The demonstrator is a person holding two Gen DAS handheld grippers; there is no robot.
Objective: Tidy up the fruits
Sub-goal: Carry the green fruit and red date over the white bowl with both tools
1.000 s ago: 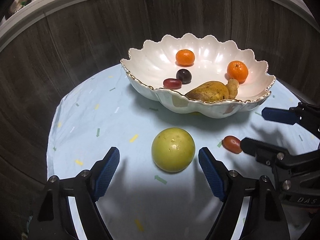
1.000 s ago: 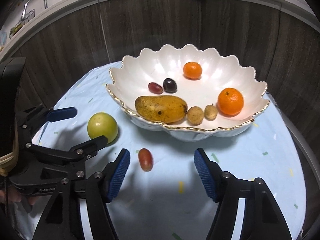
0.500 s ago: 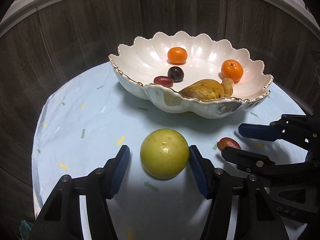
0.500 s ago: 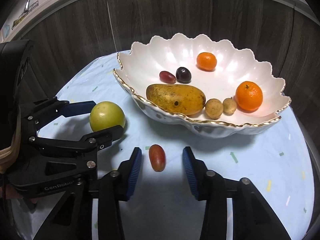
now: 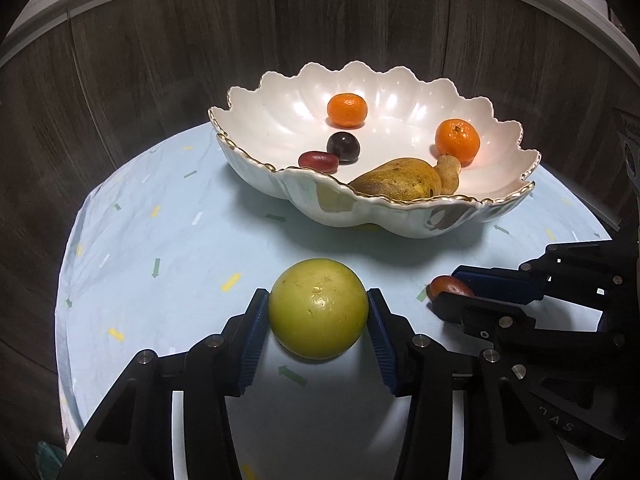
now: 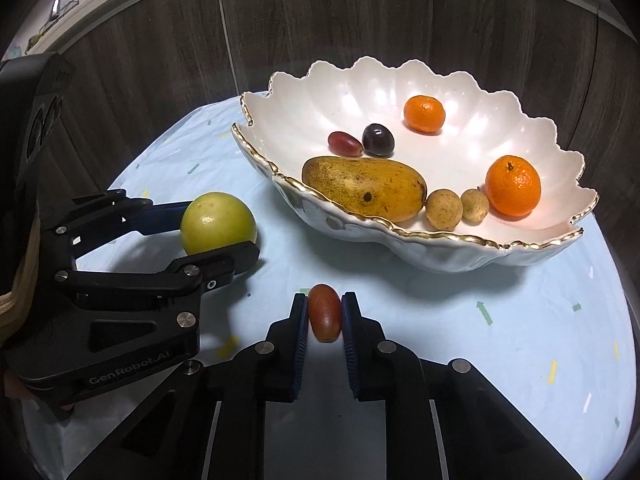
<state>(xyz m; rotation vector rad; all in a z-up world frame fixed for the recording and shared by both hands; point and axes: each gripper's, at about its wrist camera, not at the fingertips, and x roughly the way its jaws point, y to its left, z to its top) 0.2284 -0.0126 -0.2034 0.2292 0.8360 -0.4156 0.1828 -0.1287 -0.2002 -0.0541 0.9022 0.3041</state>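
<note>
From my seat I see the round table under its pale blue cloth (image 5: pixel 168 240) flecked with small coloured dashes, set against a dark wood-grain wall (image 5: pixel 160 60). On the cloth sits a wide white scalloped bowl with a gold rim (image 6: pixel 440 256), and in it I count a speckled yellow-brown mango (image 6: pixel 362 188) lying along the near wall, two orange mandarins (image 6: pixel 513 185) set well apart, a dark purple round plum-like fruit (image 6: pixel 378 140) touching a small red oblong fruit (image 6: pixel 345 143), and two little tan round longan-like fruits (image 6: pixel 444 209) side by side between the mango and the nearer mandarin. In front of the bowl, on the cloth, my left gripper (image 5: pixel 318 316) has just been closing its blue-padded jaws, and both pads now press the sides of a round yellow-green fruit (image 5: pixel 318 314) that I cannot tell to be lifted or resting. To its right, also short of the bowl, my right gripper (image 6: pixel 325 314) has clenched its jaws on a small reddish-brown oblong fruit (image 6: pixel 325 313), which is held lengthwise between the pads, just above or on the cloth.
</note>
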